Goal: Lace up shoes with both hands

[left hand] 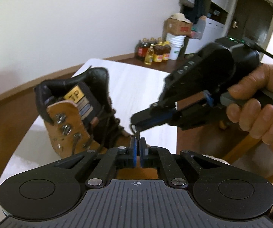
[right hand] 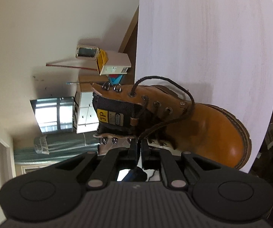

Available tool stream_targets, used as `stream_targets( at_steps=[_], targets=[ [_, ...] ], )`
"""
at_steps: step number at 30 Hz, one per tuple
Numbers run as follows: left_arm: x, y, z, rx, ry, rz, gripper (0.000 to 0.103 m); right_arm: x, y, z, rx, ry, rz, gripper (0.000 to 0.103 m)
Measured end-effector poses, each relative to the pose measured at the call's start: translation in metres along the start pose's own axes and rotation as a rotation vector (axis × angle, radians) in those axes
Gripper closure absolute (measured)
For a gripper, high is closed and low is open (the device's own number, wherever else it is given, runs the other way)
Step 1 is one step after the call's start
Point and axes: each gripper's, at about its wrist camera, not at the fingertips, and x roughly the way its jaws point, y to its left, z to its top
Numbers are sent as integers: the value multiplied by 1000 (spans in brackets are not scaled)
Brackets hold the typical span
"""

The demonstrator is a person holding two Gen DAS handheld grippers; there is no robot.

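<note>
A tan leather boot with a dark tongue stands on the white table. Its dark brown lace loops from an upper eyelet across the boot to the grippers. In the left wrist view my left gripper is shut on the lace end just beside the boot's toe. A hand brings my right gripper in from the right, its tips directly above the left one on the same lace. In the right wrist view the right gripper shows a slim gap, with the lace at its tips.
The table's right edge lies close to both grippers, with wooden furniture beyond it. Oil bottles, a white bucket and a cardboard box stand on the floor by the far wall.
</note>
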Motion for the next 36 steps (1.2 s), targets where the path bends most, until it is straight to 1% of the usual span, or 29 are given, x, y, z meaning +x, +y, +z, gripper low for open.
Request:
stream_targets(
  at_steps=[1, 3, 6, 9, 10, 14, 16, 18, 20, 21, 24, 27, 30, 32, 36],
  targets=[
    [-1, 3, 0, -12, 4, 2, 100, -1, 2, -1, -38, 2, -15, 88],
    [-2, 9, -2, -33, 16, 8, 100, -6, 8, -1, -112, -4, -50, 88],
    [-2, 18, -3, -68, 19, 18, 100, -11, 16, -2, -208, -8, -79, 88],
    [-6, 24, -4, -102, 9, 28, 100, -14, 31, -7, -387, -15, -149, 88],
    [-8, 26, -5, -116, 5, 28, 100, -15, 35, -10, -429, -14, -161, 88],
    [-12, 33, -10, -143, 5, 21, 100, -21, 45, -21, -495, -26, -183, 88],
    [-13, 36, -11, -156, 1, 7, 100, -27, 52, -32, -518, -52, -191, 83],
    [-14, 38, -13, -175, -14, -23, 100, -34, 57, -42, -549, -78, -201, 82],
    [-13, 37, -12, -179, -21, -37, 100, -42, 64, -56, -584, -110, -213, 82],
    [-14, 38, -13, -178, -27, -31, 100, -45, 67, -62, -593, -119, -216, 81],
    [-16, 38, -16, -187, -37, -25, 100, -54, 76, -78, -627, -139, -228, 72],
    [-19, 38, -19, -191, -45, -23, 100, -60, 83, -90, -650, -147, -238, 72],
    [-21, 39, -22, -211, -49, -15, 100, -59, 89, -93, -667, -128, -236, 67],
    [-22, 40, -25, -230, -50, -4, 100, -55, 94, -92, -691, -106, -237, 67],
    [-19, 44, -30, -295, -47, 38, 100, -36, 109, -74, -765, -4, -238, 64]
  ],
)
